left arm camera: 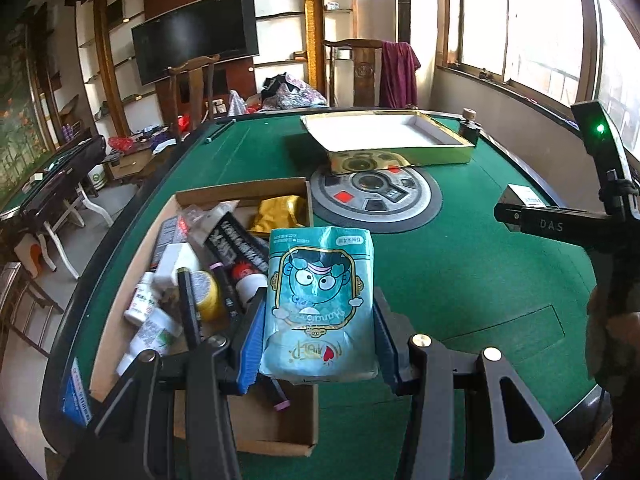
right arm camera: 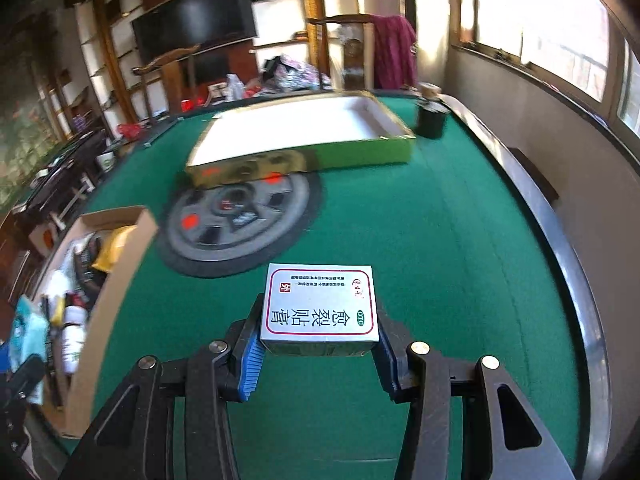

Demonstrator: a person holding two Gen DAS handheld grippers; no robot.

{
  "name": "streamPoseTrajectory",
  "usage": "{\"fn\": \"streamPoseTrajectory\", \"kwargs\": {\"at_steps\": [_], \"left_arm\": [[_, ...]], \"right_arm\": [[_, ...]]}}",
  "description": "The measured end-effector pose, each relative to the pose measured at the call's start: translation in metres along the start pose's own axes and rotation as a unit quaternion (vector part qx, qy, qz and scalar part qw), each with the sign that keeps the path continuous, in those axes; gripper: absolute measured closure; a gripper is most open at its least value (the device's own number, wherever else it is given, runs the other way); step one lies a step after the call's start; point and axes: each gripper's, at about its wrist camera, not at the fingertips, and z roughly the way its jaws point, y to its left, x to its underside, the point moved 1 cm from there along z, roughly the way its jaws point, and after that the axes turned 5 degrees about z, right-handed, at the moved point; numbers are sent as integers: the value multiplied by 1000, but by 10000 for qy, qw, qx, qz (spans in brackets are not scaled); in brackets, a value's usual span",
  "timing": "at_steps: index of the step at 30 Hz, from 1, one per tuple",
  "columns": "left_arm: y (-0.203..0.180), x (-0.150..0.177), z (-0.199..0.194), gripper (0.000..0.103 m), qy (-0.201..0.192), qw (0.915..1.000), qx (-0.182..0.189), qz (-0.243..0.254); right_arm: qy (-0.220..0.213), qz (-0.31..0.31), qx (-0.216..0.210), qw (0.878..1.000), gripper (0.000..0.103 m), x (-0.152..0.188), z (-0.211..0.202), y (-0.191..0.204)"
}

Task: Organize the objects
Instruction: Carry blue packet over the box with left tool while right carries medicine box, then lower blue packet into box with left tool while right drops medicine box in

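My left gripper [left arm camera: 318, 344] is shut on a teal tissue pack [left arm camera: 320, 304] with a cartoon face, held above the right edge of a cardboard box [left arm camera: 276, 424]. The box holds several bottles, tubes and packets. My right gripper [right arm camera: 318, 344] is shut on a white medicine box [right arm camera: 320, 306] with red-framed Chinese print, held above the green felt. The right gripper also shows in the left wrist view [left arm camera: 508, 216] at the right. The tissue pack also shows in the right wrist view [right arm camera: 26, 332] at the far left, over the cardboard box [right arm camera: 120, 264].
A gold tray with a white inside [left arm camera: 384, 136] [right arm camera: 304, 136] lies at the table's far side, over the round control panel [left arm camera: 376, 196] [right arm camera: 236, 220]. A dark jar [right arm camera: 430, 114] stands right of the tray. The green felt [left arm camera: 480, 280] spreads between box and rim.
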Motion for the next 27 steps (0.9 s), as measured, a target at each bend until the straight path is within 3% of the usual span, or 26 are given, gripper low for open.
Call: {"fn": "streamPoseTrajectory", "kwargs": {"at_steps": [15,27], "left_arm": [[94,30,2,56,178,9954,-186,-920],[140,57,28,55,525,9886,-214,-1397]], "right_arm": [[230,-625,-945,9933,52,8,-5,113],[1095,-1018,-1928,9698,52,33,27,201]]}}
